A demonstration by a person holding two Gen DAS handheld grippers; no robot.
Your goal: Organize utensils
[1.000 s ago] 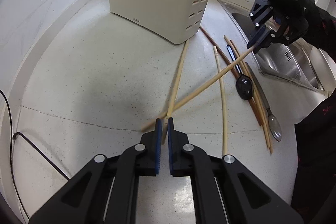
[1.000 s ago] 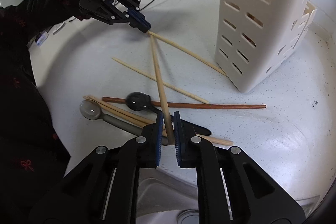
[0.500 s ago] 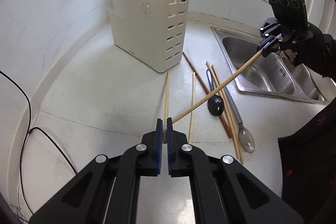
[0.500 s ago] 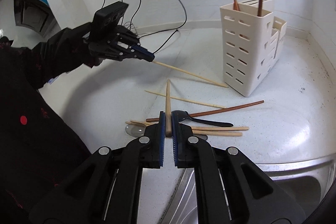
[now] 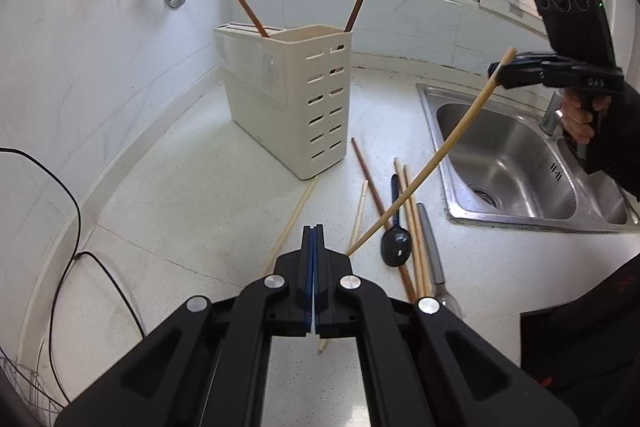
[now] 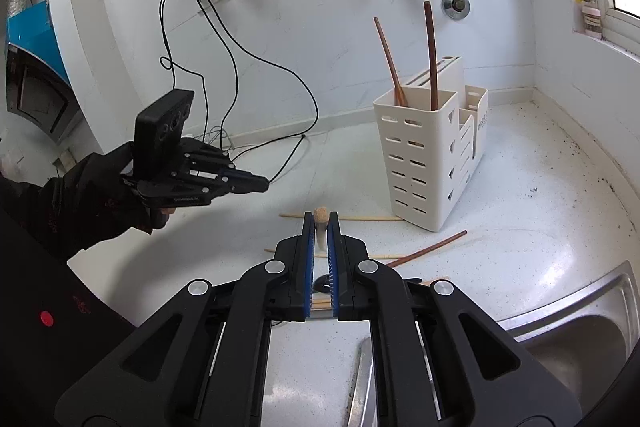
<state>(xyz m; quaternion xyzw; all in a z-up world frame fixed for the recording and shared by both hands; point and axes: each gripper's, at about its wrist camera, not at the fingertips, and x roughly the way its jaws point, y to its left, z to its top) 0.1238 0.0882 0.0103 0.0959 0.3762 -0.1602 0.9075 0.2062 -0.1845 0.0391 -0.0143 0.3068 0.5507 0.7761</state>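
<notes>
- Bamboo chopstick slants above the bench in the left wrist view, its upper end pinched in the right tongs; left tongs are clenched with nothing between them.
- Right wrist view: right tongs grasping the chopstick's end; cream utensil holder stands beyond, two brown chopsticks inside.

R gripper w/ raised chopstick
</notes>
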